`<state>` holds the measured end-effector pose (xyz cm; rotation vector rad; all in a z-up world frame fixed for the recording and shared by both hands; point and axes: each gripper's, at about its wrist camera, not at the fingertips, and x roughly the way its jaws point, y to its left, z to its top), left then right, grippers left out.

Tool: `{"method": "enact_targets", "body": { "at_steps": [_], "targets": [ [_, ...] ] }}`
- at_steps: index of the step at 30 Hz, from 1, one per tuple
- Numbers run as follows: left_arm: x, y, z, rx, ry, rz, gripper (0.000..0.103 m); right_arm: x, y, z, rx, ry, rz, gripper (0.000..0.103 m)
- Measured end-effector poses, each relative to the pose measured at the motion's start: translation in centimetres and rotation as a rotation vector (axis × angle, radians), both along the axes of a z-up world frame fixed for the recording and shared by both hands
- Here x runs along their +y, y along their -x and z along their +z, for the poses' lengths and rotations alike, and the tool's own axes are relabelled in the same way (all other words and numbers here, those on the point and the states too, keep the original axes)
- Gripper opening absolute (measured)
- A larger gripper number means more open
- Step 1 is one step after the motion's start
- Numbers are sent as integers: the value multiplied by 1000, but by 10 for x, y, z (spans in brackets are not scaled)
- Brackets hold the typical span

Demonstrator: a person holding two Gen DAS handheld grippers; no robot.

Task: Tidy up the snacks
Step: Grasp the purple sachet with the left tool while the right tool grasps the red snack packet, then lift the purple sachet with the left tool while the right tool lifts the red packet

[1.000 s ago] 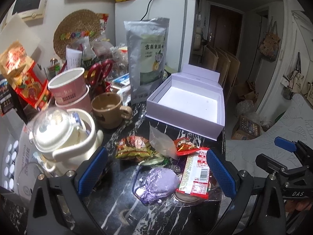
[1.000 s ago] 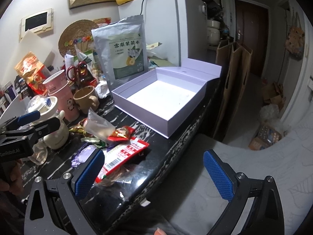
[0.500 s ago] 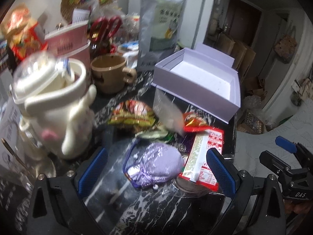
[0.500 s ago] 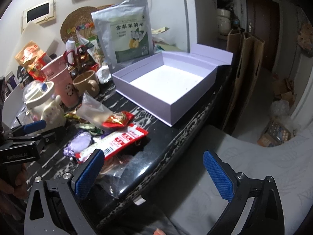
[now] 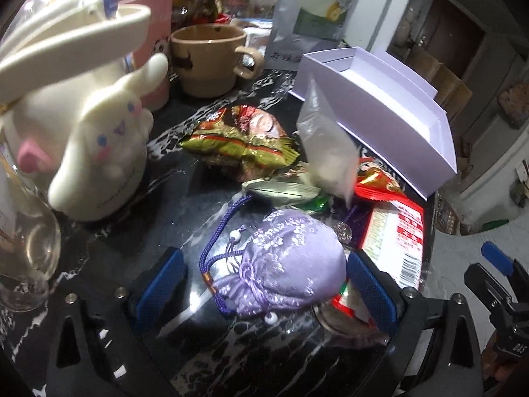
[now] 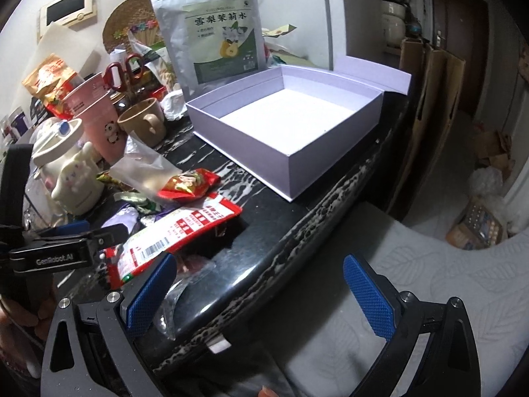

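Poised over a cluttered black marble-patterned table (image 5: 185, 198): left gripper (image 5: 264, 281), blue-padded fingers spread wide but closing, straddling a lilac brocade drawstring pouch (image 5: 284, 261) without pressing on it. Pouch lying directly between the two pads, gathered neck and knotted cord toward the camera, long axis running roughly away from it and slightly rightward; right pad just beside the pouch's flank, left pad apart from it across bare table. Clearly the nearer of the two: right gripper (image 6: 261, 294) spread open with nothing between its fingers, hanging at the table's edge, half over a pale leaf-patterned bedcover (image 6: 429, 264). Just right of the pouch, a flat red-and-white plastic snack packet with a barcode (image 5: 396, 231), long axis pointing toward the open lilac cardboard box (image 5: 380, 109), which stands empty beyond the heap. Also in the pile: a crinkled gold-and-red foil wrapper (image 5: 244, 139), a frosted clear plastic bag (image 5: 327, 152) standing on end, a small red foil sachet (image 6: 188, 182). Soft, slippery satin on the pouch (likely to squash rather than resist a squeeze). Off to the left, a glossy cream rabbit-shaped ceramic pot (image 5: 96, 139) and a tan mug (image 5: 208, 59).
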<state>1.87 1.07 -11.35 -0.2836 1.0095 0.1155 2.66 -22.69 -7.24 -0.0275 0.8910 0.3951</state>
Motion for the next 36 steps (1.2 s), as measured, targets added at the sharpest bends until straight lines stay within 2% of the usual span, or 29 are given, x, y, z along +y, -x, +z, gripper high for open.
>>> {"method": "enact_targets", "body": {
  "at_steps": [2,3,4,5,10,13,17,21,26,29,36],
  "targets": [
    [-1,-5,-7,26,22,-22,90,-3,-3,-2,8,-12,-4,103],
    [-2,-4,-7,13,3,-28,89,-4,-4,-3,9,-13,-7,103],
    [-5,-5,-8,9,-7,-42,82,-4,-5,-4,10,-12,-8,103],
    [-7,-5,-7,2,-16,-51,69,-4,-6,-5,12,-8,-9,103],
    [-7,-4,-3,-33,-3,-70,53,-1,-9,-9,25,-12,-3,103],
    [-8,3,9,-73,-33,-75,52,2,-8,-9,25,-12,5,103],
    [-5,18,29,-123,-22,-67,52,7,-6,-7,27,-23,22,103],
    [0,37,49,-164,-49,-51,52,15,-4,-4,34,-47,51,103],
    [10,56,61,-180,-78,-27,52,34,-3,-4,53,-71,90,101],
    [19,66,60,-175,-84,-4,52,48,-7,-7,78,-89,114,97],
    [35,77,48,-151,-54,34,52,70,-22,-22,172,-133,103,76]
  ]
}}
